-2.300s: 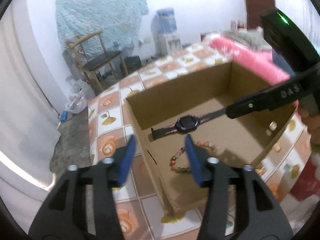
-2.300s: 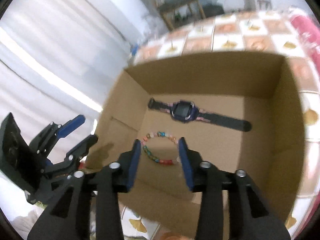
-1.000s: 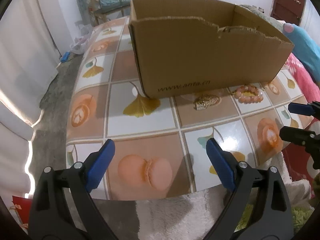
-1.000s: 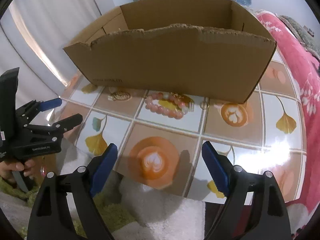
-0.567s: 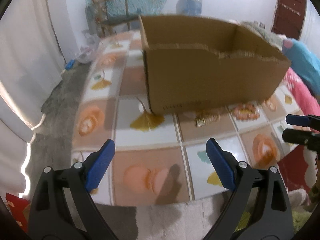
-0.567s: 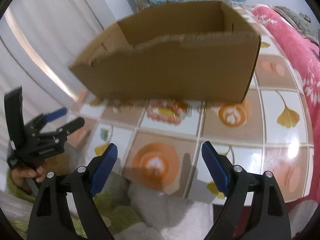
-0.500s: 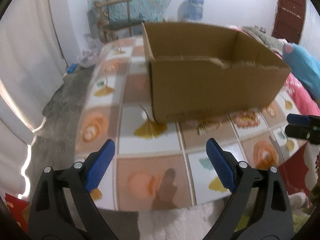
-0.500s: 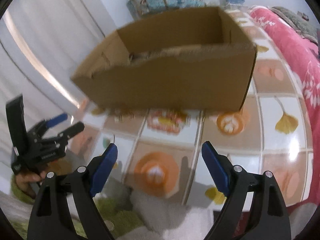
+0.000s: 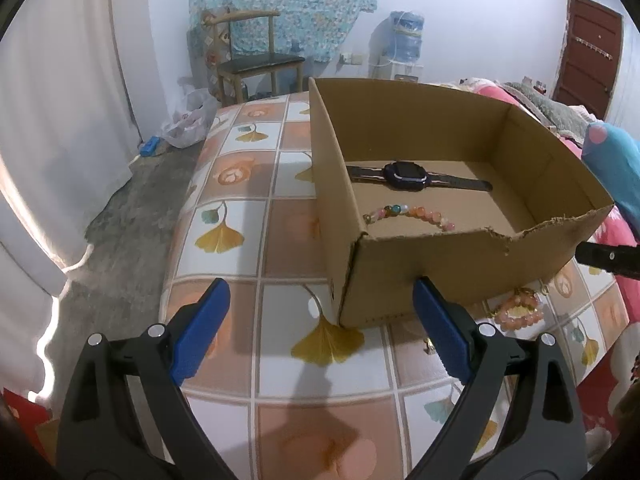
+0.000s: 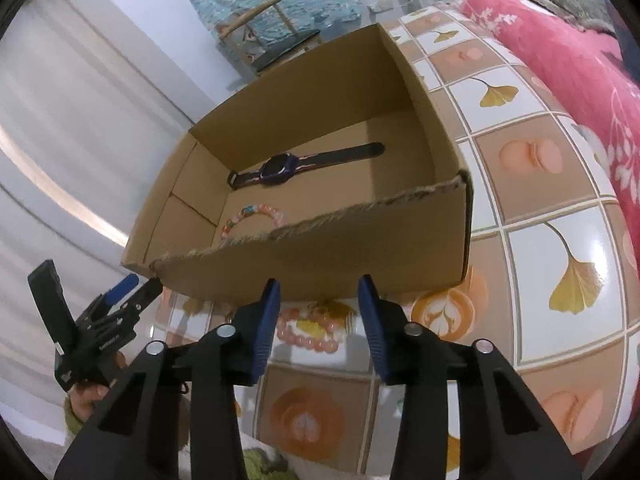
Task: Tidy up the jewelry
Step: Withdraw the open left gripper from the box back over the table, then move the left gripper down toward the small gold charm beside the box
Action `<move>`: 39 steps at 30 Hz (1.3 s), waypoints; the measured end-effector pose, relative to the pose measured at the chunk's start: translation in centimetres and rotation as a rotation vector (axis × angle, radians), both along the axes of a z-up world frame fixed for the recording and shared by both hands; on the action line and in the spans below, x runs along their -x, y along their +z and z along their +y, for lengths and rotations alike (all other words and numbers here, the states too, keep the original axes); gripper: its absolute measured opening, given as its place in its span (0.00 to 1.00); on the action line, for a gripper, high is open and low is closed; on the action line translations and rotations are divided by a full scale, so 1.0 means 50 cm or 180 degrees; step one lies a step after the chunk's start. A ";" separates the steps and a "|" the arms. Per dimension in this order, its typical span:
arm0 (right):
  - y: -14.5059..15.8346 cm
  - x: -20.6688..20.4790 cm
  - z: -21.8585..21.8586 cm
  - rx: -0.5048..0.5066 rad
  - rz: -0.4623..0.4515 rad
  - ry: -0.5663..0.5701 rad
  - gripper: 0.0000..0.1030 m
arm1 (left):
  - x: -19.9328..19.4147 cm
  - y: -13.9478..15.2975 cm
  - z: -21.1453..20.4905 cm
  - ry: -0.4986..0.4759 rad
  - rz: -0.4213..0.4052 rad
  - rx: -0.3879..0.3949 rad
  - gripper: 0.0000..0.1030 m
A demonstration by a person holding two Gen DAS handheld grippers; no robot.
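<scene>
The pink bead bracelet [image 10: 310,330] lies flat on the tiled worktop [image 10: 532,248] just ahead of my right fingers [image 10: 267,328], against the cardboard box [image 10: 360,264], its longer span running across them. My right gripper [image 10: 318,328] is nearer; its fingers have just been closing, narrow with nothing between them. My left gripper [image 9: 320,332] stands wide and empty.

Cardboard box [image 9: 460,264]: matt brown, near edge torn rough. Tablecloth [image 9: 248,240]: glossy, smooth. Bead bracelet [image 10: 310,330]: polished. Gripper pads [image 10: 266,320]: blue plastic.
</scene>
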State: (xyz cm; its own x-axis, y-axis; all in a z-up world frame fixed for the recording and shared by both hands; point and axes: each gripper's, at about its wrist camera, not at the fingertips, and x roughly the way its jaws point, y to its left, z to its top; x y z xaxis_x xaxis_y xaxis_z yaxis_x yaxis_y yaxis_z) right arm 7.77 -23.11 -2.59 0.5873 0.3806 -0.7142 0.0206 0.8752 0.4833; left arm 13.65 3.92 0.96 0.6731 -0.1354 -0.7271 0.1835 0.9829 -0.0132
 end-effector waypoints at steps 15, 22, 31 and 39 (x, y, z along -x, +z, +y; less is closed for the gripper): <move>0.020 0.075 0.029 0.0327 -0.0237 0.0220 0.36 | 0.023 -0.012 -0.002 -0.0224 0.0109 0.0261 0.87; -0.059 0.170 0.123 0.1058 0.0156 0.0608 0.36 | 0.085 -0.091 -0.057 -0.0490 0.0527 0.0023 0.87; -0.083 0.194 0.161 0.1453 0.0096 0.0596 0.60 | 0.083 -0.121 -0.075 -0.0437 0.0613 -0.0175 0.92; -0.087 0.200 0.181 0.1526 0.0190 0.0823 0.93 | 0.080 -0.116 -0.078 -0.0487 0.0630 -0.0196 0.92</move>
